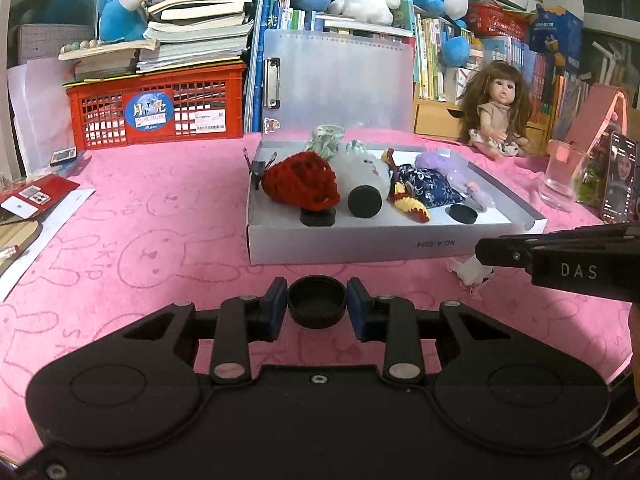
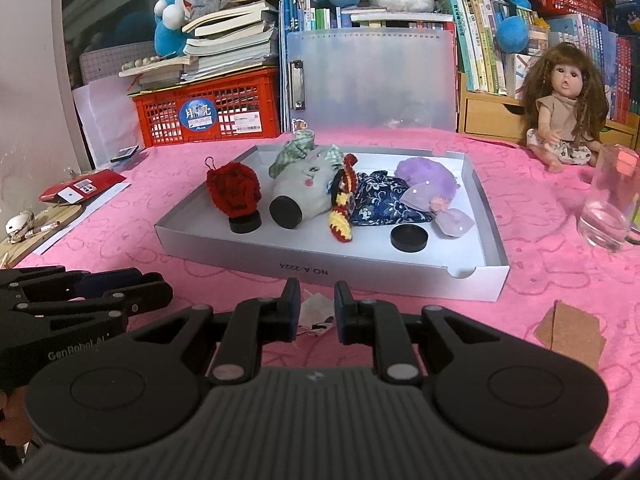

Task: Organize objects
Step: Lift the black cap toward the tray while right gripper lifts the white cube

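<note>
Black cap (image 1: pixel 317 306) is clamped between the left gripper (image 1: pixel 317 307) pads, open side up, low over the pink cloth (image 1: pixel 140 220), just short of the near wall of the white box lid/tray (image 1: pixel 360 250). Side grip across the diameter makes sense: the rim gives flat-ish contact and the hollow stays up, so it can go down flat the way the others sit.

Right gripper (image 2: pixel 317 306) fingers are close together on a small crumpled white scrap (image 2: pixel 316 312); looks pinched, but I can't tell whether the pads really bear on it or just bracket it. It sits near the tray's near wall too, towards its right end in the left wrist view.

Tray contents, far edge to near: red crocheted pouch (image 2: pixel 234 190) at the left, grey bunny pouch (image 2: pixel 308 188) lying on its side with a black cap on its mouth, a striped red-yellow knitted piece (image 2: pixel 342 216), blue patterned pouch (image 2: pixel 376 200), purple fluffy pouch (image 2: pixel 428 178) towards the right wall. Two loose black caps already sit on the tray floor along the near edge: one (image 2: pixel 245 224) under the red pouch, one (image 2: pixel 409 238) by the blue one. My read: caps are being collected in the front row, pouches behind.

Likely next: lift the held cap over the near wall, set it on bare tray floor. Risk: clipping the wall.

Glass (image 2: pixel 608 208) stands near the tray's right side, doll (image 2: pixel 564 120) behind it.
</note>
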Demonstrator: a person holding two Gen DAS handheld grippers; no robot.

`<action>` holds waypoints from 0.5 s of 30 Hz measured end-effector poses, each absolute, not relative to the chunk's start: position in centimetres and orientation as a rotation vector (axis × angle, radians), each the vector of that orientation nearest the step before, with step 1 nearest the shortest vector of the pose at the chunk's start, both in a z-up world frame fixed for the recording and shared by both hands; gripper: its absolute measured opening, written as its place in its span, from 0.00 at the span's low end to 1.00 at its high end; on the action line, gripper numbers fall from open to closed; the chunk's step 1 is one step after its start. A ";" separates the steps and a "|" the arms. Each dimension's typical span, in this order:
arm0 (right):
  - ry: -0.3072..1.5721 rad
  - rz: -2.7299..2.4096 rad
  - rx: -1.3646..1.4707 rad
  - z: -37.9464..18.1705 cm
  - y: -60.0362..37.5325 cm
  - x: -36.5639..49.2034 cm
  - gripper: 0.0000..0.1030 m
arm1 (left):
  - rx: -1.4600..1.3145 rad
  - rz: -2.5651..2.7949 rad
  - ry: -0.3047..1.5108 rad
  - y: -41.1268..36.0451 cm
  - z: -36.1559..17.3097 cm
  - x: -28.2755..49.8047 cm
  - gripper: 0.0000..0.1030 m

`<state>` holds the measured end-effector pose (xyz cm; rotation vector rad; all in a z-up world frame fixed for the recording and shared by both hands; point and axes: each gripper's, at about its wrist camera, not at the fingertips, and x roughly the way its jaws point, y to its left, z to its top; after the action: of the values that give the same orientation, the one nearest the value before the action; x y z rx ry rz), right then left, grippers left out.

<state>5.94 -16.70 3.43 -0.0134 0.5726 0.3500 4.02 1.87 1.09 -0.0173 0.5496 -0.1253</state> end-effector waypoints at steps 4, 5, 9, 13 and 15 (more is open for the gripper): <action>0.567 0.345 -0.009 3.6 -16.9 6.0 0.21 | -0.013 -0.134 0.536 1.6 1.5 4.3 0.30; 0.565 0.344 -0.009 3.7 -16.9 5.9 0.21 | -0.014 -0.140 0.532 1.5 1.7 4.4 0.30; 0.567 0.345 -0.014 3.7 -16.9 6.0 0.24 | -0.012 -0.143 0.509 1.4 2.3 4.5 0.30; 0.574 0.357 -0.009 3.0 -16.7 6.0 0.48 | -0.009 -0.142 0.512 1.4 2.3 4.5 0.30; 0.578 0.358 -0.002 2.7 -16.5 6.1 0.57 | -0.008 -0.140 0.519 1.4 2.2 4.5 0.30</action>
<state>6.06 -16.53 2.73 -0.0018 0.5778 0.3583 4.51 1.40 2.20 -0.0084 0.5187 -0.1396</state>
